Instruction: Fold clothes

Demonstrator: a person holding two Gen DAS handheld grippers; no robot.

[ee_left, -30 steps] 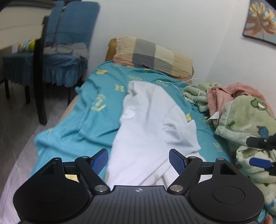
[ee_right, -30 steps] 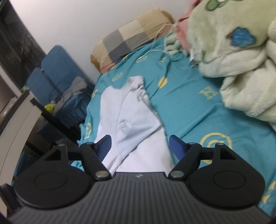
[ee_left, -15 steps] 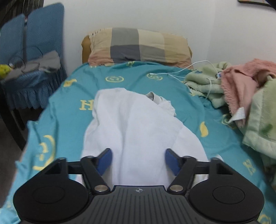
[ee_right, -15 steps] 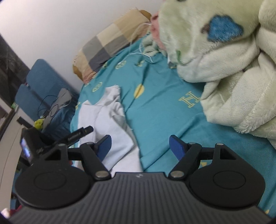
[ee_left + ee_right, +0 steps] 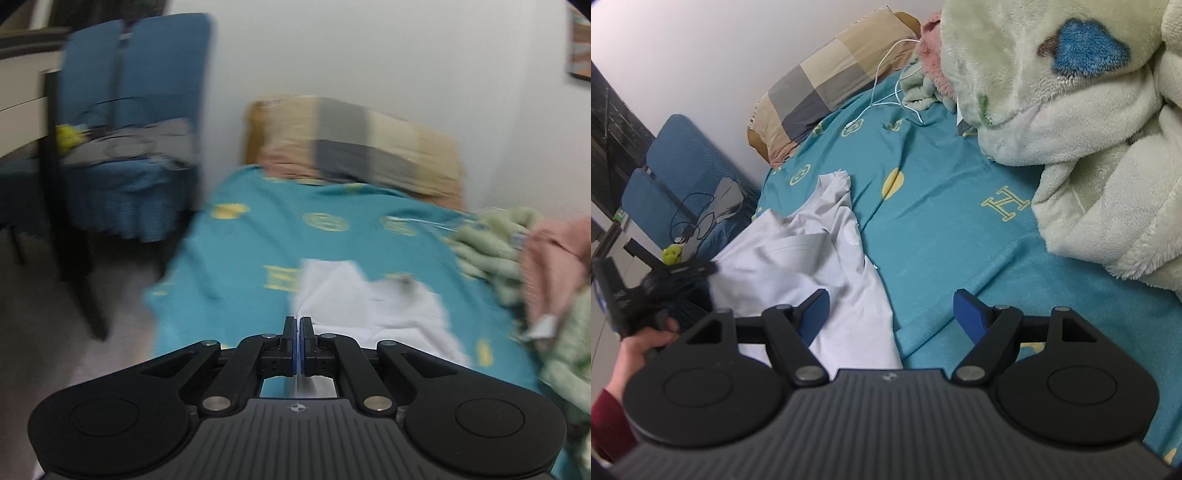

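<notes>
A white shirt (image 5: 798,258) lies crumpled on the teal bed sheet (image 5: 942,221). In the left wrist view the shirt (image 5: 369,306) is blurred, just beyond my left gripper (image 5: 297,325), whose blue pads are pressed together. Seen from the right wrist, the left gripper (image 5: 709,266) pinches the shirt's left edge, and the cloth is drawn up toward it. My right gripper (image 5: 891,306) hangs open over the shirt's near right edge, with nothing between its fingers. A person's hand (image 5: 639,347) holds the left gripper's handle.
A thick pale green blanket (image 5: 1089,147) is piled on the right side of the bed, with a pink blanket (image 5: 550,266) behind it. A checked pillow (image 5: 831,77) and a white cable (image 5: 882,96) lie at the head. Blue chairs (image 5: 129,129) stand left of the bed.
My left gripper swung to the shirt's left edge and went from wide open to shut on the cloth. The shirt's left side is now bunched and lifted. The right gripper sank a little and stays open.
</notes>
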